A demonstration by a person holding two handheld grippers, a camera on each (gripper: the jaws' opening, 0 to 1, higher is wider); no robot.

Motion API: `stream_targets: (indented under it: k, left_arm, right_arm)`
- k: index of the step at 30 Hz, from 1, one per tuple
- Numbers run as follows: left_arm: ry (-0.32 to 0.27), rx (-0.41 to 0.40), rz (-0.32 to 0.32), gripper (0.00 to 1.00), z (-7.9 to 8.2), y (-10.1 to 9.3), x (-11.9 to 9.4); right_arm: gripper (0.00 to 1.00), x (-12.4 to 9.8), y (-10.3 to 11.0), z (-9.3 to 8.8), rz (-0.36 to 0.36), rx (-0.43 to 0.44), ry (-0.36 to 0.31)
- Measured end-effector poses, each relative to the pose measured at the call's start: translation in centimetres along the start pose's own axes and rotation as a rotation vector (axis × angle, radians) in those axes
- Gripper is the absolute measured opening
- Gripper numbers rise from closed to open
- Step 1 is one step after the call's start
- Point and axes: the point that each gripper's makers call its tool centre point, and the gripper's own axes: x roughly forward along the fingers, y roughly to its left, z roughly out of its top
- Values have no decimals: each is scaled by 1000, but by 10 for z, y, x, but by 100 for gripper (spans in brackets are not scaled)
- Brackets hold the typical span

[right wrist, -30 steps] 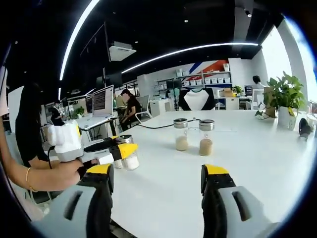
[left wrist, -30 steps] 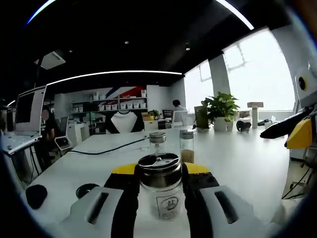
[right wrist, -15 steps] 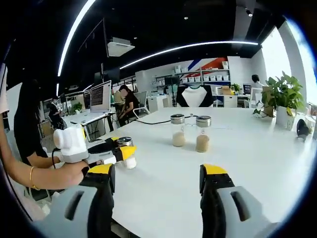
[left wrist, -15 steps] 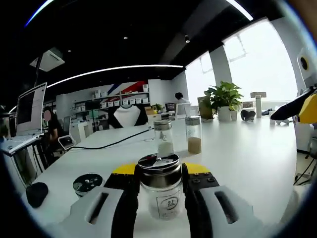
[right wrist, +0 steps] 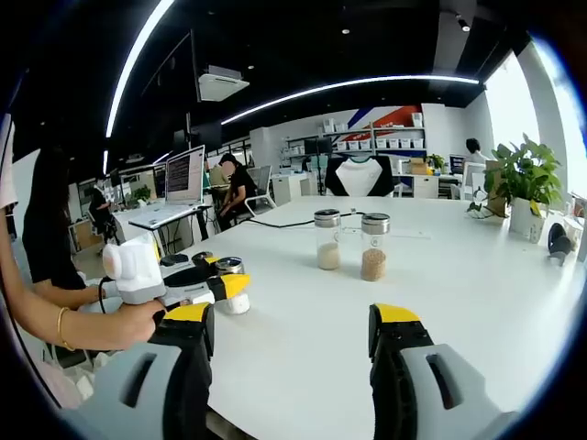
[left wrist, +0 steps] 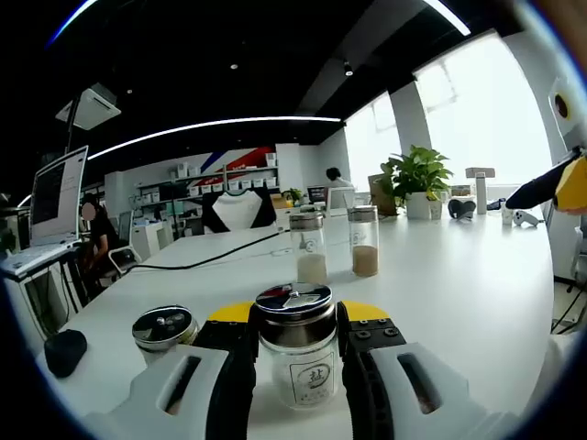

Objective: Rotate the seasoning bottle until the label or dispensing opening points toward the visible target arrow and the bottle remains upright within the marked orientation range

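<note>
A glass seasoning bottle (left wrist: 297,357) with a shiny metal shaker lid and a small square label facing the camera stands upright between the yellow-tipped jaws of my left gripper (left wrist: 295,316), which is shut on it. From the right gripper view, the left gripper (right wrist: 209,286) holds that bottle (right wrist: 235,291) just above the white table, with a person's hand behind it. My right gripper (right wrist: 292,332) hovers open over the table, with nothing between its fingers. I see no target arrow.
Two more glass bottles (left wrist: 310,249) (left wrist: 364,241) with pale and brown contents stand mid-table. A further metal-lidded jar (left wrist: 163,326) and a black object (left wrist: 64,351) sit to the left. The white table (right wrist: 459,293) stretches wide to the right. A potted plant (right wrist: 519,180) stands at its far edge.
The left gripper view has dropped and shifted, so the metal-lidded jar at the left now shows larger and closer. The held bottle stays clamped, label still facing the camera. The right gripper stays open.
</note>
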Motion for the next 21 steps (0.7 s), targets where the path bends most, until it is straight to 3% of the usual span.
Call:
stream_targets:
  k: [2, 3, 21]
  left_arm:
    - [14, 17, -4, 35, -6, -1, 1]
    - [-29, 30, -12, 35, 0, -3, 2]
    - [-28, 70, 0, 36, -3, -1, 1]
  right_arm:
    - [68, 1, 0, 0, 1, -2, 0]
    - [67, 1, 0, 1, 0, -1, -2]
    - [66, 9, 13, 1, 27, -8, 4]
